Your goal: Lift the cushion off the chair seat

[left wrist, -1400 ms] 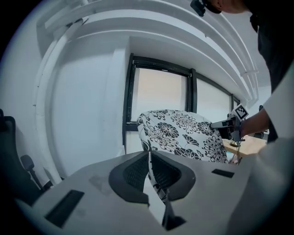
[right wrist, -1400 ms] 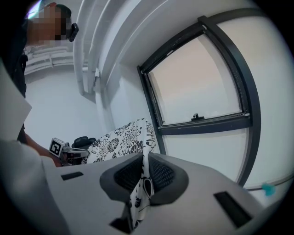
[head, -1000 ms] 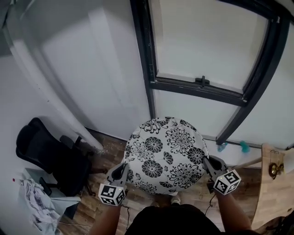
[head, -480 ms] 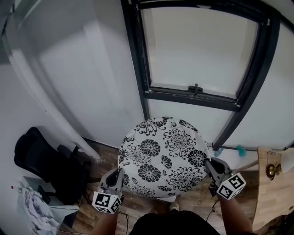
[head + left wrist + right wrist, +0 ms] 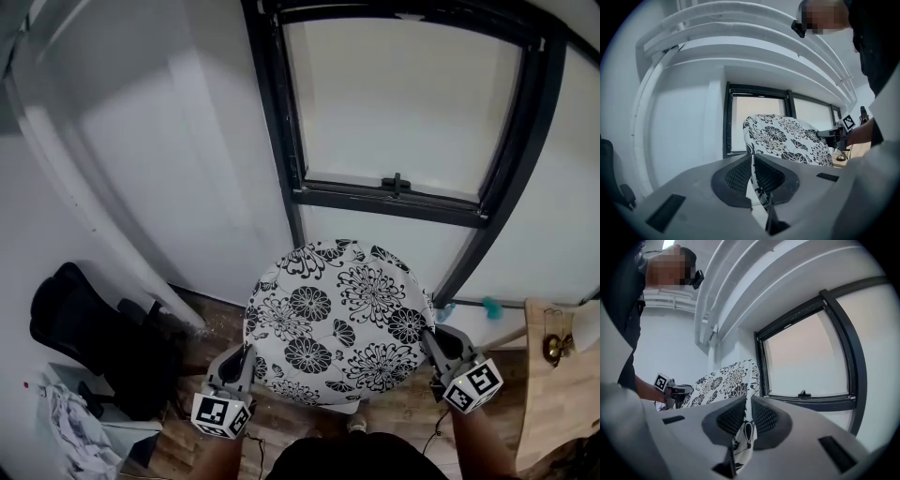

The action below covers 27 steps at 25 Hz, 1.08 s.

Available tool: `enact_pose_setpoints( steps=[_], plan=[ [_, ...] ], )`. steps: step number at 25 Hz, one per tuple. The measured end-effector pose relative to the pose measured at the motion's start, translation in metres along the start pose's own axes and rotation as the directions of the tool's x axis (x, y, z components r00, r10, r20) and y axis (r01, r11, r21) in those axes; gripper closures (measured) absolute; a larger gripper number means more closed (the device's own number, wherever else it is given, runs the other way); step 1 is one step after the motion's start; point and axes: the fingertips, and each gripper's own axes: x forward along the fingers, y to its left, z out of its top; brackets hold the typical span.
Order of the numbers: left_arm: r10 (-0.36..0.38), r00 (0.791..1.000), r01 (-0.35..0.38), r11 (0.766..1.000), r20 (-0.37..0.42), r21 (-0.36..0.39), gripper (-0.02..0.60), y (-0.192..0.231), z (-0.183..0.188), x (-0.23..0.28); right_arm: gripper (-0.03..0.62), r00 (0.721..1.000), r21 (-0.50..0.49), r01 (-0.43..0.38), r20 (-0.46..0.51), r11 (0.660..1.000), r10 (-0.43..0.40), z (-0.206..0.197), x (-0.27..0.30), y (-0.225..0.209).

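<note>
- Gripping it from both sides, two grippers hold a round fabric cushion with a black-and-white flower print (image 5: 336,322) between them.
- At the cushion's left edge, the left gripper (image 5: 244,356) has its jaws clenched on a fold of the printed fabric, which is pinched flat between the pads.
- At the cushion's right edge, the right gripper (image 5: 431,336) has its jaws clamped on the fabric rim in the same way.
- Beyond the cushion is a black-framed window (image 5: 394,187) set in a white wall.
- Left of the cushion, a black office chair (image 5: 84,328) stands on the wooden plank floor (image 5: 394,403).
</note>
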Motion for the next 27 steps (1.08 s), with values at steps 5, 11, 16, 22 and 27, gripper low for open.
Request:
enact_pose_setpoints(
  steps=[5, 11, 16, 22, 27],
  plan=[
    [0.004, 1.0, -0.004, 1.0, 0.0, 0.001, 0.566, 0.004, -0.008, 0.003, 0.562, 1.0, -0.002, 0.008, 0.003, 1.0, -0.008, -0.008, 0.007, -0.002],
    [-0.027, 0.999, 0.026, 1.0, 0.037, 0.009, 0.566, 0.01, -0.021, 0.011, 0.562, 0.999, -0.02, 0.037, 0.03, 0.999, -0.037, -0.015, 0.007, 0.001],
    [-0.024, 0.999, 0.024, 1.0, 0.032, 0.018, 0.566, 0.011, -0.024, 0.015, 0.562, 0.998, -0.035, 0.043, 0.038, 0.998, -0.041, -0.021, 0.012, -0.003],
    [-0.016, 1.0, 0.015, 1.0, 0.011, 0.024, 0.565, 0.004, -0.001, 0.002, 0.562, 0.999, -0.029, 0.034, 0.027, 0.999, -0.033, -0.003, 0.001, 0.002],
    [-0.017, 1.0, 0.017, 1.0, 0.021, 0.023, 0.566, 0.006, -0.004, -0.001, 0.562, 0.999, -0.03, 0.032, 0.029, 0.999, -0.031, -0.008, 0.001, 0.006]
  ],
)
